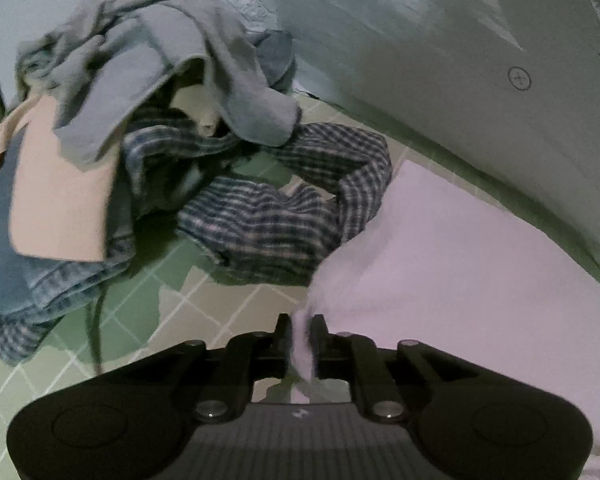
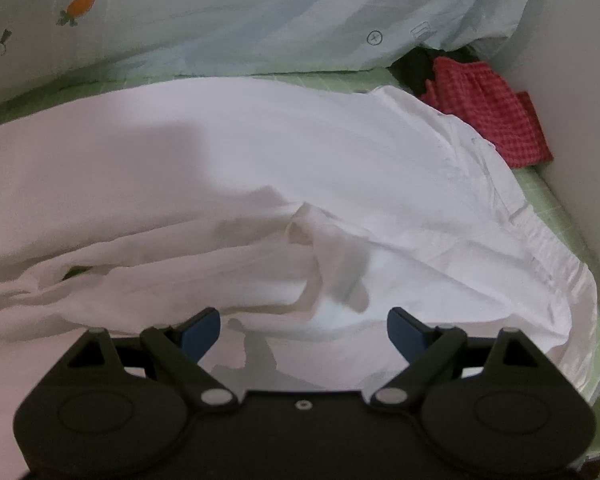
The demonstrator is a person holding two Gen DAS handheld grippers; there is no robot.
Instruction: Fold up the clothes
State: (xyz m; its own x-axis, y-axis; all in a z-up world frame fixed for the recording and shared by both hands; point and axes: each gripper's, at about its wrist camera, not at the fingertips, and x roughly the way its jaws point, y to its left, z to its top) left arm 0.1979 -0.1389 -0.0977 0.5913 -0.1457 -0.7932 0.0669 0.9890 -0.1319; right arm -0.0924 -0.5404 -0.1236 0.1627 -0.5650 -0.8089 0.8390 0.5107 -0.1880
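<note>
Left wrist: left gripper (image 1: 301, 334) clamped on white garment (image 1: 440, 256), unfolded; heap of clothes (image 1: 148, 128) upper left untouched. Right gripper (image 2: 303, 330) apart.

From my left wrist view, the only open lane is the green checked sheet (image 1: 148, 304) at lower left; the heap of plaid and denim clothes (image 1: 172, 152) blocks the upper left, and the pale quilt (image 1: 440, 60) walls off the upper right. In my right view, the white garment (image 2: 300, 168) covers the centre, a red gingham cloth (image 2: 488, 116) crowds the upper-right corner against the white wall (image 2: 580, 120).
</note>
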